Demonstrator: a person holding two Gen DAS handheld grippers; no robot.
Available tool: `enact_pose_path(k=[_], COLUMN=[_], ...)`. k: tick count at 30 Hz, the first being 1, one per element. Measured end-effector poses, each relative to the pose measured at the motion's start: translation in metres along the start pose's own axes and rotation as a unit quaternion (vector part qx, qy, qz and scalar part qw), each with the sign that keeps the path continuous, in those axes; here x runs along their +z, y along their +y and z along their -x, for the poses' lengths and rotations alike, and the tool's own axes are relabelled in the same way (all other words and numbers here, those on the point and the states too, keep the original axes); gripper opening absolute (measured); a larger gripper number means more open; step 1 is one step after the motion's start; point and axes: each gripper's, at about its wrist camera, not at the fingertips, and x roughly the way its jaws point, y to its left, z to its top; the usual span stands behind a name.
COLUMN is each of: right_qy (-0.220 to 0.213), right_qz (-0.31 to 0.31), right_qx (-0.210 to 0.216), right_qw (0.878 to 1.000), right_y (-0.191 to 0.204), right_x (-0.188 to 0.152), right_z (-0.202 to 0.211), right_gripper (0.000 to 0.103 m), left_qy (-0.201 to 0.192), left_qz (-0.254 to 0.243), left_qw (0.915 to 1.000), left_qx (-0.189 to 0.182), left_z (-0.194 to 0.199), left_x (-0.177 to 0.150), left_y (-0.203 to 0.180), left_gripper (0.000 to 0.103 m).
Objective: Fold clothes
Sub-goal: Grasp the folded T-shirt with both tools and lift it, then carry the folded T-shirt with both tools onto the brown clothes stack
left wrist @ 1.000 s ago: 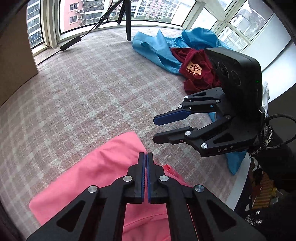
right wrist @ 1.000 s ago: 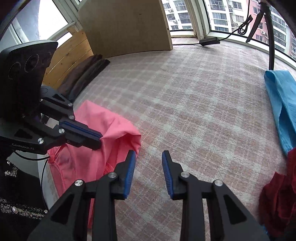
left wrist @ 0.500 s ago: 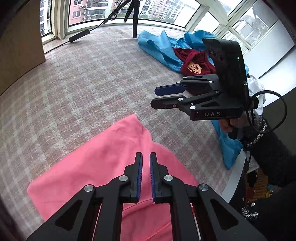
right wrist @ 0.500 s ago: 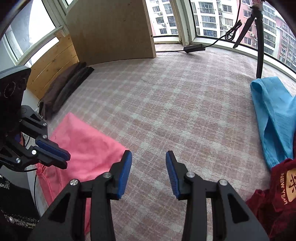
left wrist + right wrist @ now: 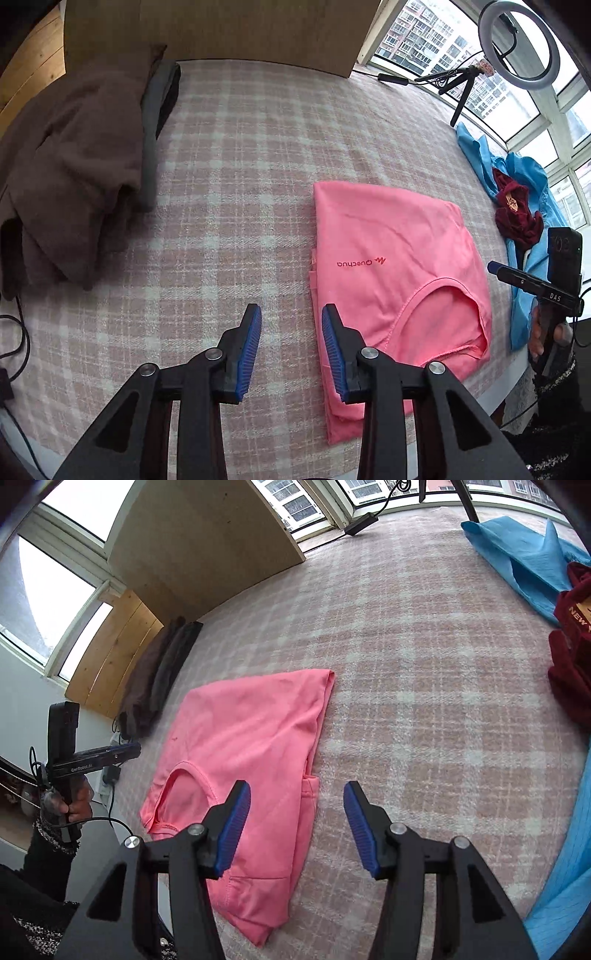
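A pink T-shirt [image 5: 399, 258] lies folded and flat on the checked pink cloth, neckline toward the near edge; it also shows in the right wrist view [image 5: 251, 738]. My left gripper [image 5: 291, 328] is open and empty, raised just left of the shirt's near left edge. My right gripper [image 5: 297, 806] is open and empty, above the shirt's near right edge. Each gripper shows in the other's view, the right [image 5: 517, 277] and the left [image 5: 110, 755], both off the table's edge.
Folded brown and grey garments [image 5: 74, 173] lie at the left. A blue garment [image 5: 524, 554] and a dark red one [image 5: 572, 646] are piled at the right. A wooden board [image 5: 199, 542] stands at the back, a ring light on a tripod [image 5: 517, 44] at the window.
My left gripper has let go of the pink shirt and opened. Both grippers pulled back and up. The shirt now lies folded flat.
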Motion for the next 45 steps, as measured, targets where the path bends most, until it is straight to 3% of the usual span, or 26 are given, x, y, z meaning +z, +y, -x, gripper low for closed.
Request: enact_pose_path(k=[2, 8, 18, 22, 24, 27, 29, 31, 33, 34, 36, 40, 45], right_qy=[0.004, -0.008, -0.005, 0.015, 0.016, 0.018, 0.014, 0.01, 0.006, 0.008, 0.02, 0.016, -0.011], right_qz=[-0.017, -0.039, 0.012, 0.061, 0.079, 0.111, 0.13, 0.151, 0.156, 0.142, 0.106, 0.088, 0.114], right_qx=[-0.007, -0.045, -0.126, -0.131, -0.124, -0.116, -0.104, -0.091, -0.081, -0.066, -0.015, 0.022, 0.054], right_qw=[1.0, 0.998, 0.992, 0.989, 0.989, 0.987, 0.986, 0.984, 0.984, 0.988, 0.994, 0.996, 0.992], right_y=[0.003, 0.017, 0.039, 0.059, 0.068, 0.08, 0.088, 0.095, 0.099, 0.095, 0.085, 0.083, 0.116], right_x=[-0.007, -0.019, -0.032, -0.035, -0.036, -0.038, -0.039, -0.04, -0.038, -0.037, -0.033, -0.027, -0.003], right_z=[-0.002, -0.002, -0.027, -0.04, -0.046, -0.057, -0.063, -0.07, -0.076, -0.074, -0.075, -0.063, -0.027], right_gripper=[0.052, 0.053, 0.053, 0.054, 0.055, 0.057, 0.057, 0.054, 0.035, 0.016, 0.016, 0.015, 0.015], left_qy=[0.0, -0.01, 0.004, 0.007, 0.01, 0.006, -0.004, -0.007, -0.008, -0.006, -0.002, -0.011, -0.053], left_qz=[0.02, 0.015, -0.057, -0.094, -0.109, -0.134, -0.144, -0.149, -0.127, -0.125, -0.117, -0.104, -0.101], left_qw=[0.9996, 0.9988, 0.9983, 0.9955, 0.9939, 0.9908, 0.9895, 0.9888, 0.9915, 0.9917, 0.9925, 0.9935, 0.9924], left_qx=[-0.02, -0.045, -0.007, 0.009, 0.01, 0.015, 0.011, -0.004, -0.025, -0.027, -0.034, -0.045, -0.046], left_z=[-0.007, -0.02, -0.033, -0.037, -0.039, -0.042, -0.042, -0.043, -0.043, -0.043, -0.04, -0.024, 0.02], left_x=[-0.01, -0.017, -0.031, -0.035, -0.037, -0.039, -0.043, -0.045, -0.043, -0.042, -0.04, -0.033, -0.013], left_y=[0.006, -0.006, -0.042, -0.062, -0.073, -0.09, -0.095, -0.099, -0.095, -0.094, -0.09, -0.086, -0.077], left_gripper=[0.032, 0.038, 0.039, 0.048, 0.051, 0.049, 0.041, 0.024, 0.02, 0.018, 0.017, 0.016, 0.015])
